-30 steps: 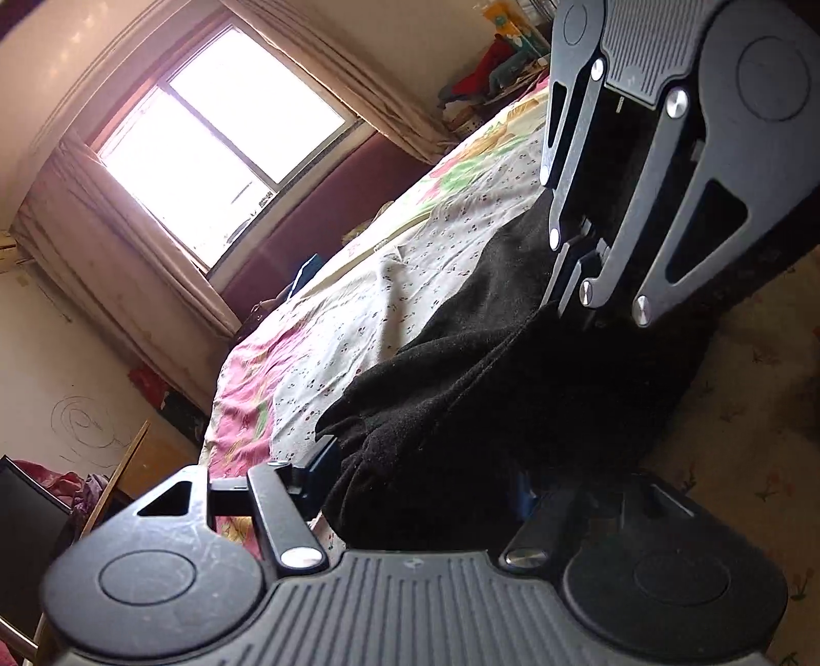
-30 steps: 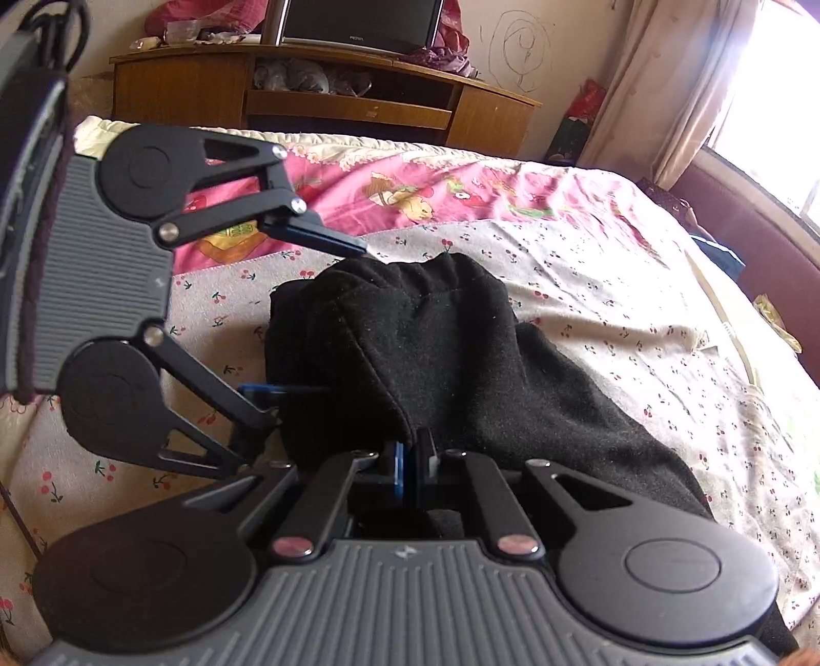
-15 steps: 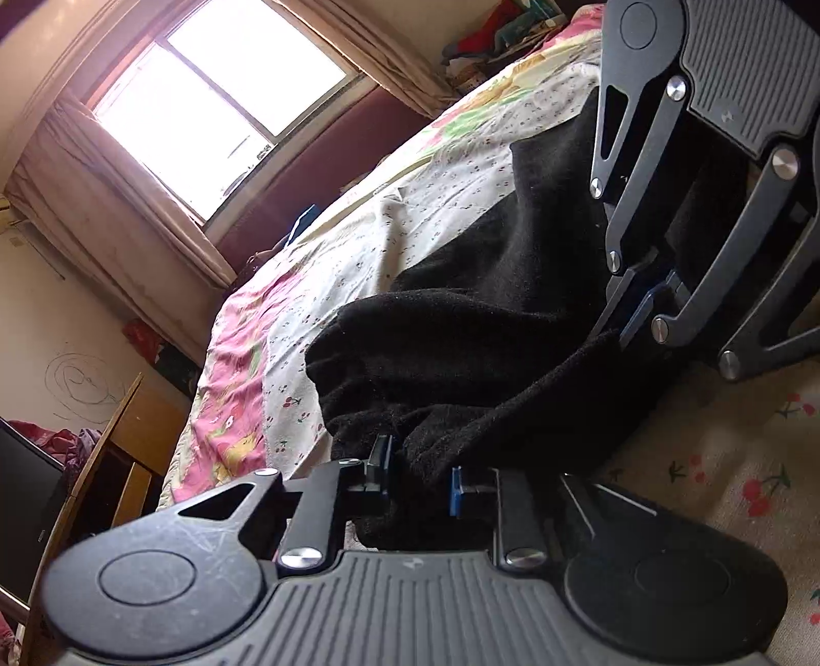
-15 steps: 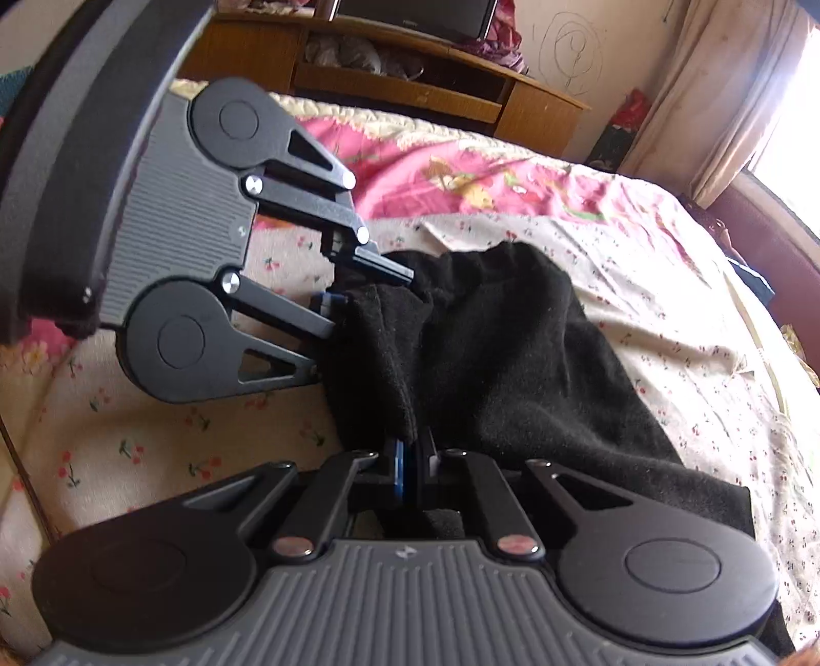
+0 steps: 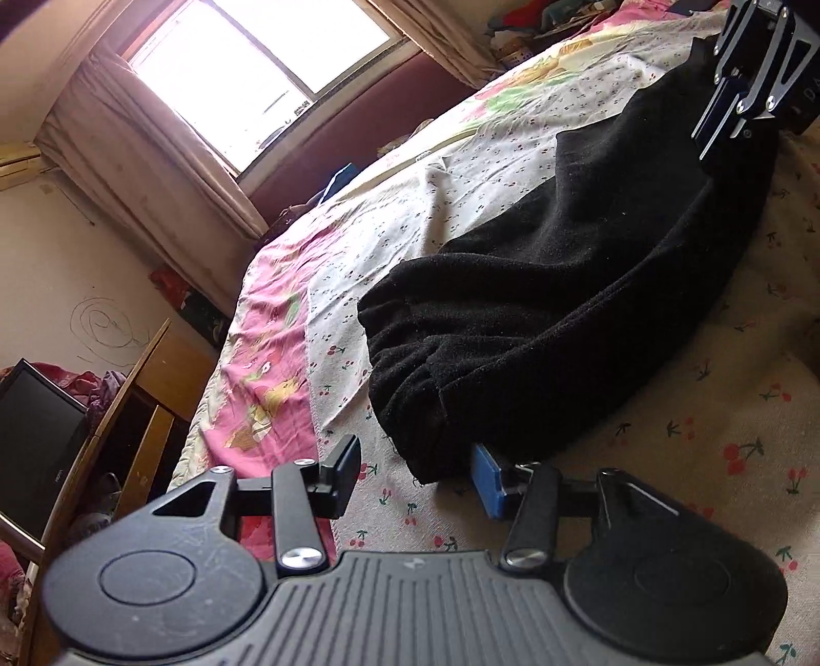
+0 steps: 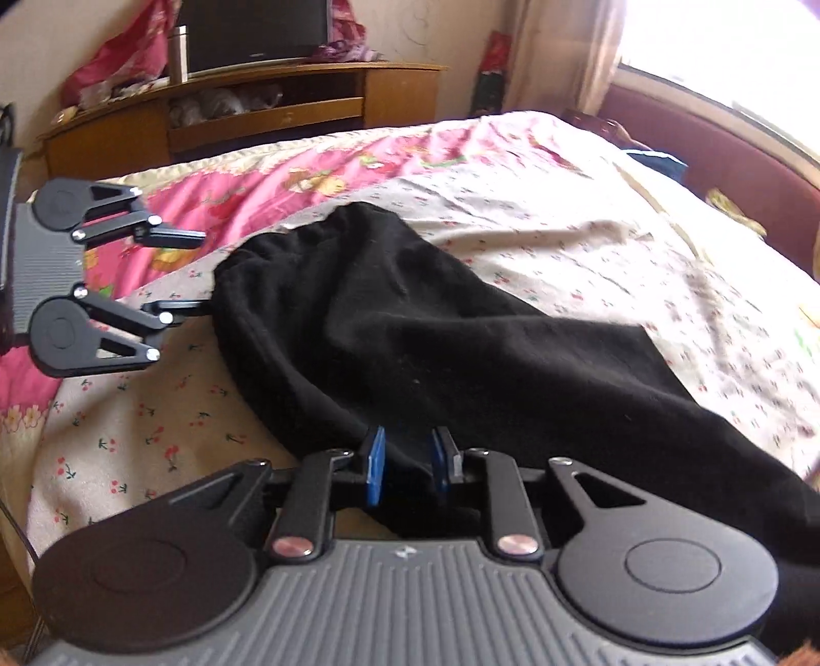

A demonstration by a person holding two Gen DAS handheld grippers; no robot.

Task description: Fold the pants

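Note:
The black pants (image 5: 538, 307) lie folded in a long strip on the flowered bedsheet (image 5: 717, 435). My left gripper (image 5: 417, 479) is at their gathered end, its jaws opening; the cloth's corner sits between the fingers and only the blue right pad (image 5: 487, 481) touches it. In the right wrist view the pants (image 6: 410, 333) run from the left gripper (image 6: 189, 271) to my right gripper (image 6: 407, 466). The right jaws are opening too, with black cloth lying loose between the blue pads (image 6: 375, 469). From the left wrist view the right gripper (image 5: 717, 118) hovers over the far end.
A wooden cabinet (image 6: 266, 112) with a dark TV (image 6: 256, 36) stands past the foot of the bed. A bright window (image 5: 256, 77) with curtains (image 5: 154, 169) and a dark red panel (image 6: 717, 153) run along the far side. A blue item (image 5: 341, 177) lies at that edge.
The left jaws closed on the pants' end and have spread again. The right jaws, shut on the cloth before, have parted. The two grippers have moved apart and the pants lie stretched out.

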